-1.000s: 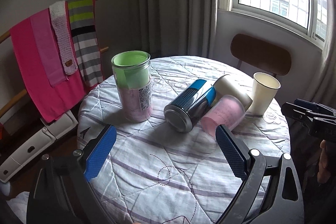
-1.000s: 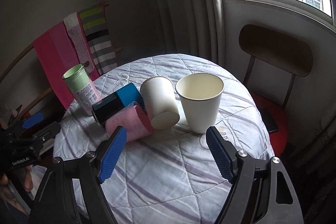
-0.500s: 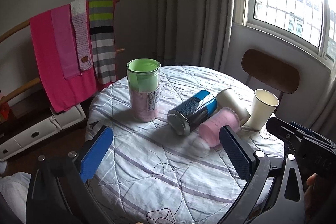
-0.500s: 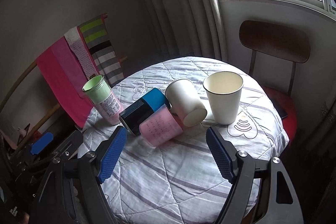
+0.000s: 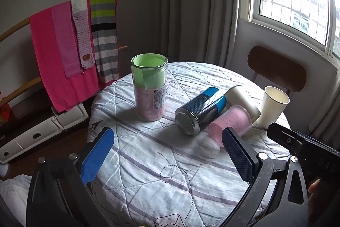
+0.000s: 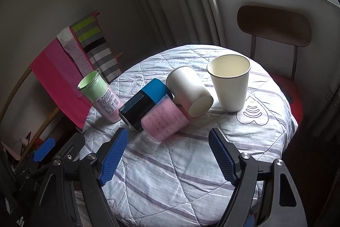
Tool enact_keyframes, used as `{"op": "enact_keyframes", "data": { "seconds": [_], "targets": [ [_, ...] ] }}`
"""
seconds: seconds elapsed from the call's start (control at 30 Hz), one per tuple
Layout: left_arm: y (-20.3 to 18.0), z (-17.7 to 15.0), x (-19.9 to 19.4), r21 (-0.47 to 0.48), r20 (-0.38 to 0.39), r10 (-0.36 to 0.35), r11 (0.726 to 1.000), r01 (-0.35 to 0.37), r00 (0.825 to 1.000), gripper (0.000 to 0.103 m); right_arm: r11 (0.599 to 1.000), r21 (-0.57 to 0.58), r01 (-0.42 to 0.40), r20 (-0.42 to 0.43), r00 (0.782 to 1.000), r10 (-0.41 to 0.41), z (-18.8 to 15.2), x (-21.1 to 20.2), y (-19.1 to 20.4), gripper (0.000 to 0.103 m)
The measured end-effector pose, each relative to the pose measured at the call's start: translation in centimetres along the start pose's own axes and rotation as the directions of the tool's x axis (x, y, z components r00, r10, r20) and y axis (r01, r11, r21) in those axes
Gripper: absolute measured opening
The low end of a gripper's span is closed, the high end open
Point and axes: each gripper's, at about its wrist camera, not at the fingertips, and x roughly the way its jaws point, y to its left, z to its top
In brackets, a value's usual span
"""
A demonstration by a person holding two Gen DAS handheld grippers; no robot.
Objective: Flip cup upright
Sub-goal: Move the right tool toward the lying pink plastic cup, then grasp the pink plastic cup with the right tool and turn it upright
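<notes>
Grippers: right gripper and left gripper both gape wide, empty, pulled back from the table since a second ago; no grasp begun | Mid-table: white paper cup lies tipped beside the pink cup, long axis near-far, mouth facing far-left, base toward camera | Far right: upright cup stands.

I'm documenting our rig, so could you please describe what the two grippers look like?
Both match: the left gripper and right gripper have black angular frames with silver bolts, and fingers faced with blue, finely dimpled pads. No cables or sleeves are visible.
</notes>
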Motion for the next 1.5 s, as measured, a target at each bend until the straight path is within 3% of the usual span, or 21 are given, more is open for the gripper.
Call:
{"op": "enact_keyframes", "data": {
  "seconds": [0.17,0.3,0.53,0.7,1.03,1.13,1.23,1.27,1.5],
  "targets": [
    [0.5,-0.1,0.6,0.005,0.001,0.019,1.0,-0.019,1.0,0.103,0.988,0.15,-0.03,-0.074,0.996,0.041,-0.1,2.2,-1.1,0.08],
    [1.3,-0.2,1.3,0.012,-0.003,0.031,0.999,-0.031,1.0,0.103,0.927,0.37,-0.052,-0.163,0.979,0.12,-0.8,5.4,-3.0,0.08],
    [2.2,0.0,3.0,0.03,-0.015,0.021,0.999,-0.021,1.0,0.103,0.835,0.55,-0.016,-0.19,0.971,0.144,-1.7,8.6,-3.9,0.08],
    [2.5,0.1,3.8,0.042,-0.007,0.007,0.999,-0.007,1.0,0.103,0.784,0.621,-0.021,-0.148,0.979,0.142,-1.7,9.2,-4.3,0.08],
    [2.8,-0.2,5.0,0.065,-0.032,0.006,0.998,-0.004,0.999,0.103,0.746,0.662,-0.072,-0.103,0.977,0.186,-0.8,11.3,-4.0,0.079],
    [3.0,-0.3,5.1,0.065,-0.038,0.002,0.998,0.001,0.999,0.103,0.753,0.652,-0.094,-0.093,0.975,0.202,-0.5,11.7,-4.3,0.079],
    [3.1,-0.3,5.3,0.07,-0.044,0.006,0.998,-0.003,0.999,0.103,0.771,0.628,-0.108,-0.076,0.977,0.199,-0.4,11.8,-4.4,0.066],
    [3.2,-0.4,5.3,0.069,-0.048,0.005,0.998,-0.002,0.999,0.103,0.779,0.617,-0.112,-0.078,0.976,0.202,-0.3,11.7,-4.3,0.066],
    [3.3,-0.6,5.4,0.063,-0.06,0.005,0.998,-0.001,0.998,0.103,0.911,0.401,-0.094,-0.063,0.99,0.13,0.7,9.9,-2.1,0.065]
  ]
}}
